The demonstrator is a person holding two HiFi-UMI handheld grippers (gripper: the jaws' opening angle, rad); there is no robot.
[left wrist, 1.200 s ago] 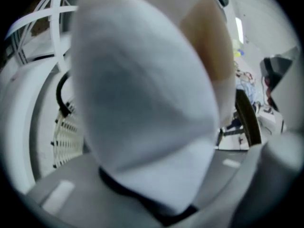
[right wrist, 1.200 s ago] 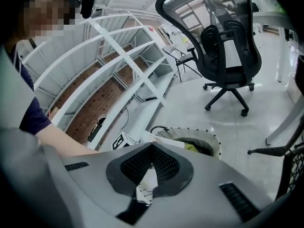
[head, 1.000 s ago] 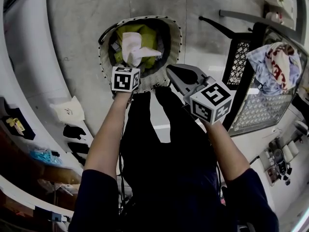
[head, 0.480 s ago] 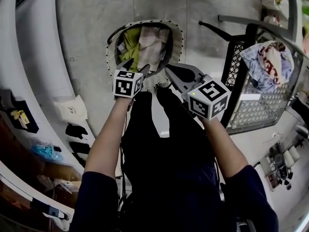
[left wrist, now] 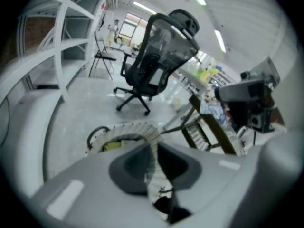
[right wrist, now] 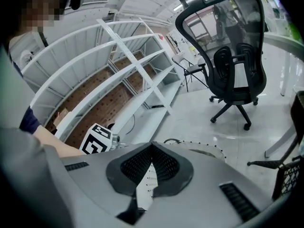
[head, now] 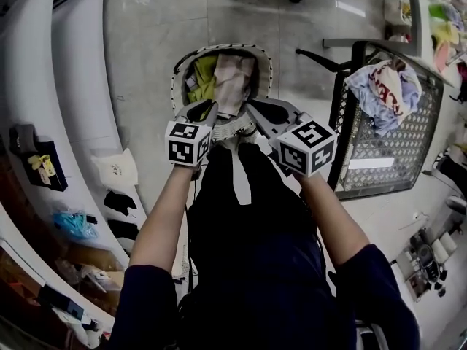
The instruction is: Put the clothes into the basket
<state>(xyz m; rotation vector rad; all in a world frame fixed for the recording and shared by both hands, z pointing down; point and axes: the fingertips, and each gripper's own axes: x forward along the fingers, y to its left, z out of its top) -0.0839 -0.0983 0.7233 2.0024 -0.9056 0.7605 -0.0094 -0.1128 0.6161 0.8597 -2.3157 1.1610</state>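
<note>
Basket (head: 267, 63) on the floor (head: 146, 42), straight ahead of the person's legs. White weave, dotted rim, dark handle loop on its left edge. Near rim sits right at the person's feet.

Clothes in it: yellow-green garment (head: 198, 79) on the left side, pale beige garment (head: 235, 75) on the right, both below the rim line. More clothes in a heap (head: 383, 86) at the far end of the black perforated bench (head: 379, 159), well apart from the basket.

Left tool (head: 204, 110) over the basket's near-left rim, pointing down into it. Its jaws have just been closing. In the left gripper view the left tool (left wrist: 154, 148) shows only a thin slit between its pads, with nothing in it. The basket rim (left wrist: 137, 127) shows beyond.

Right tool (head: 255, 110) over the near-right rim, beside the left one and not touching it. In the right gripper view the right tool (right wrist: 152, 148) has its tips pressed together and holds nothing.

Room to move: bare floor left of and beyond the basket. White shelving (head: 76, 86) bounds the left. The bench frame stands near the basket's right edge. Office chair (left wrist: 156, 56) on the far side, apart from the basket.
</note>
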